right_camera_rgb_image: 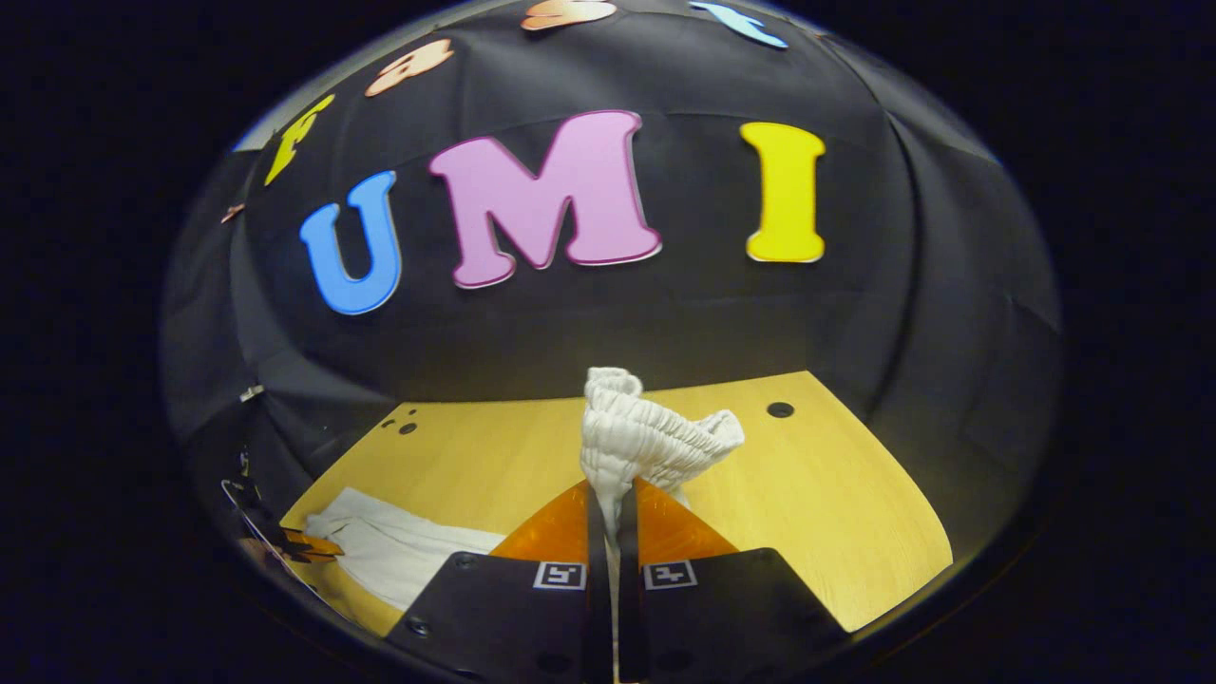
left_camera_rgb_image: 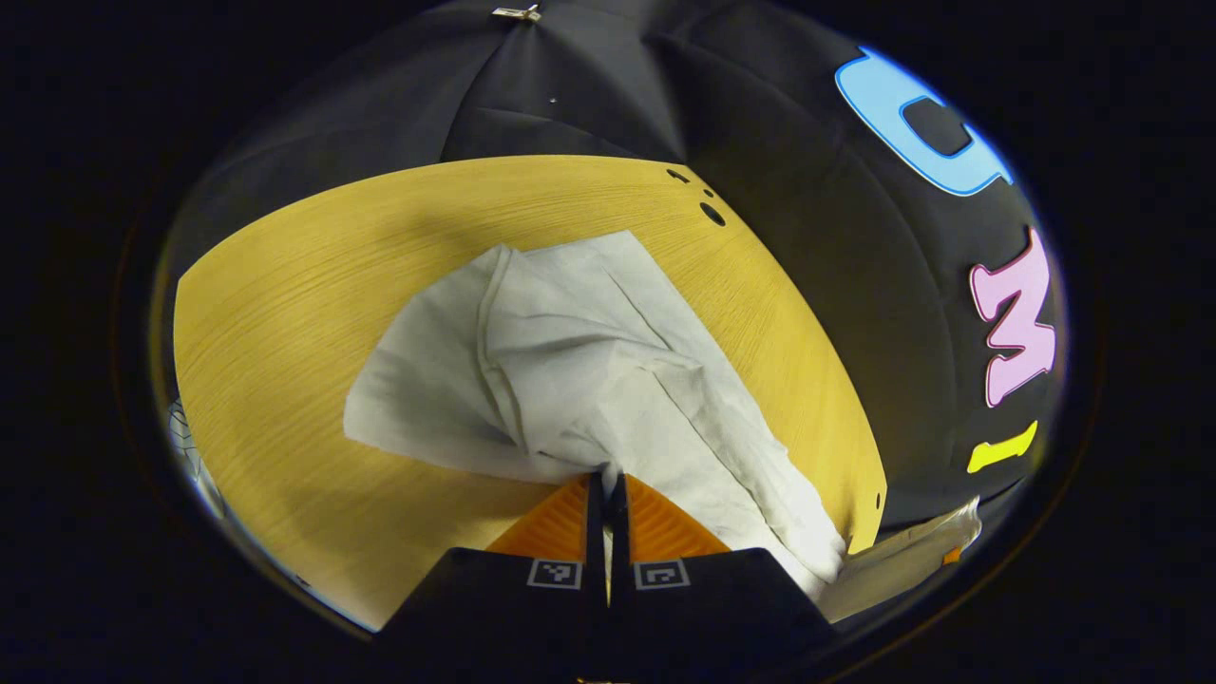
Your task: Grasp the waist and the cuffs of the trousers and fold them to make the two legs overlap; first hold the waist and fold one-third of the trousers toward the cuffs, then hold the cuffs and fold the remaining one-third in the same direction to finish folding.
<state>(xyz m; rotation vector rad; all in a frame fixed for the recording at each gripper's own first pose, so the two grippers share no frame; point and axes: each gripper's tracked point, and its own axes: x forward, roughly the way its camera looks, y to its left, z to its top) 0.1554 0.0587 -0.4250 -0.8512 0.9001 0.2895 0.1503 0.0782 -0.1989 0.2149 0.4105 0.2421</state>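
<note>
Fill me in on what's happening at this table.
A person is folding pale trousers on a wooden table with two handheld grippers. The left gripper is shut on a bunched part of the fabric near the table surface. The right gripper is shut on the gathered elastic waist, holding it raised above the table. The fabric lies rumpled, with no neat fold finished yet.

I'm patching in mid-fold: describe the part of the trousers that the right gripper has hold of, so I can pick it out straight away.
Start from the yellow wooden table in front of the black cloth wall. Above it, the right gripper is shut on the gathered waistband of the white trousers. Its tight ribbed elastic puckers set it apart from the smooth, flat cloth of the legs.
</note>
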